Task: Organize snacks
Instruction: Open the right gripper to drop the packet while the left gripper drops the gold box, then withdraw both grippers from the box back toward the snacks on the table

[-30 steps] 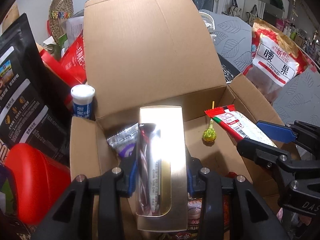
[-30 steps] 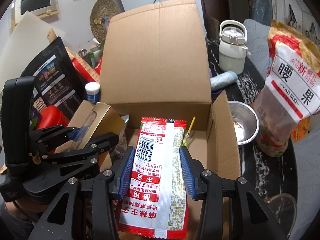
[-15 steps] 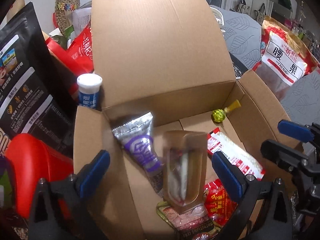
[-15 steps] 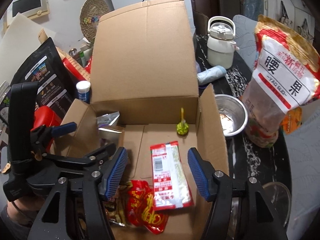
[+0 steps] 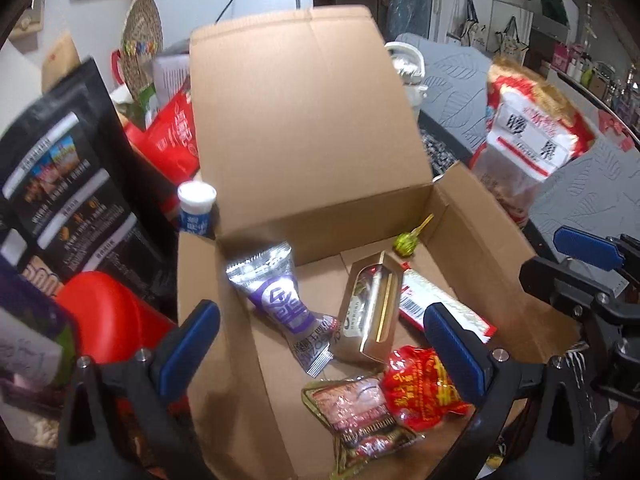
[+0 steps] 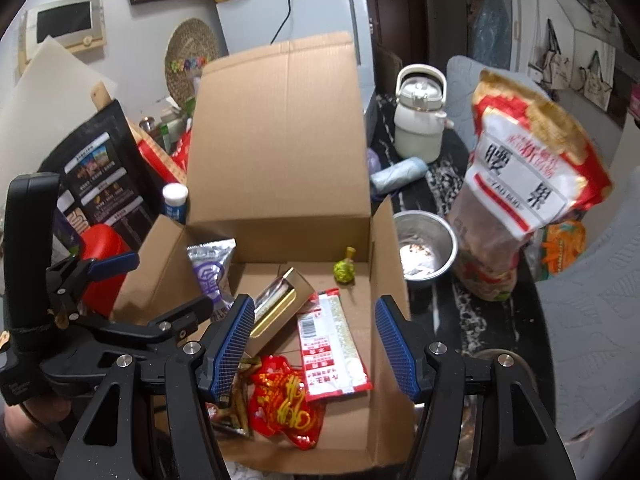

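Cardboard box sits open on the crowded table, rear flap standing upright. Snacks lie loose on its floor: gold carton with clear window, on its side near centre; silver-and-purple packet leaning toward the left wall; red-and-white sachet flat, just right of the carton; green lollipop at the back right corner, stick pointing up-right; red foil packet and clear meat-snack pack at the near edge, touching.

Left gripper hangs above the box, jaws spread wide, having just opened; nothing between the pads. Right gripper likewise over the box, jaws part-open after widening, empty; the sachet lies on the floor below them, apart from the pads.

Outside the box: white-capped bottle by the left rear corner, black pouch and red container to the left, steel bowl beside the right wall, large cashew bag beyond it, white kettle behind.
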Motion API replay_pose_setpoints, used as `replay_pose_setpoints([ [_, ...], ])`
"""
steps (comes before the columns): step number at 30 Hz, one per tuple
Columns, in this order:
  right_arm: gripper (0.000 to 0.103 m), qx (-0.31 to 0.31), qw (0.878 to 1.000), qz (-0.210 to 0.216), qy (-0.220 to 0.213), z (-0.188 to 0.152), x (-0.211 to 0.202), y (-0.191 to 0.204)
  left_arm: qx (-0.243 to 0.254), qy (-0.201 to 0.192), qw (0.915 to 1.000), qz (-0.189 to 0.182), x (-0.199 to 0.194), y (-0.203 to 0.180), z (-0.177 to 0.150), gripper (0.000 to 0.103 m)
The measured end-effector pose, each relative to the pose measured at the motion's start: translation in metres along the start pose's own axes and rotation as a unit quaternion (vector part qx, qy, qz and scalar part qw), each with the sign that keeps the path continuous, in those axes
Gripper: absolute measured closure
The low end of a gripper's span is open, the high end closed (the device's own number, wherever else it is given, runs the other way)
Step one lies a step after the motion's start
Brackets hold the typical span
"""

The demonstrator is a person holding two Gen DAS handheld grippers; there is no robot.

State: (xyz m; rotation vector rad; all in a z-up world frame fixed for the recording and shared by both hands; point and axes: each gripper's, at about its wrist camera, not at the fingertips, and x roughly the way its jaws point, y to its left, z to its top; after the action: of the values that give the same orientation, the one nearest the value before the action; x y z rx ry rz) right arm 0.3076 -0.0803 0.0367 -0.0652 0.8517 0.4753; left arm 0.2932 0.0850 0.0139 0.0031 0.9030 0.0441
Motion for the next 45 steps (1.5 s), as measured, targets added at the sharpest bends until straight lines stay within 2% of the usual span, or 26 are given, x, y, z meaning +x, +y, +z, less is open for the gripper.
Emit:
replay_pose_setpoints([
  [4,0.04,-0.003,1.0,-0.008,-0.022,0.0,-0.023,0.003,0.001,-0.013,0.9999,-0.001,-0.027,-0.004,0.002,0.0],
  [16,0.034,-0.018,0.995,-0.024,-0.097,-0.003,-0.105,0.019,0.018,-0.086,0.996,0.009,-0.115,-0.014,0.002,0.0],
  [19,0.027,-0.023,0.993,-0.027,-0.114,-0.009,-0.125,0.024,0.019,-0.106,0.994,0.018,-0.137,-0.014,-0.003,0.0],
  [25,0.027,-0.042,0.989,-0.028,-0.142,-0.024,-0.162,0.039,0.016,-0.131,0.991,0.018,-0.171,-0.012,-0.019,0.0],
  [28,0.02,-0.046,0.987,-0.028,-0.153,-0.033,-0.178,0.046,0.025,-0.146,0.9886,0.025,-0.188,-0.014,-0.03,0.0],
  [30,0.02,-0.048,0.986,-0.025,-0.16,-0.039,-0.187,0.05,0.028,-0.155,0.9873,0.022,-0.2,-0.015,-0.039,0.0],
  [37,0.018,-0.046,0.983,-0.018,-0.177,-0.069,-0.22,0.059,0.025,-0.162,0.9865,0.005,-0.225,-0.017,-0.065,0.0],
  [45,0.016,-0.039,0.982,-0.024,-0.182,-0.106,-0.237,0.061,0.034,-0.163,0.986,-0.011,-0.237,-0.025,-0.097,0.0],
])
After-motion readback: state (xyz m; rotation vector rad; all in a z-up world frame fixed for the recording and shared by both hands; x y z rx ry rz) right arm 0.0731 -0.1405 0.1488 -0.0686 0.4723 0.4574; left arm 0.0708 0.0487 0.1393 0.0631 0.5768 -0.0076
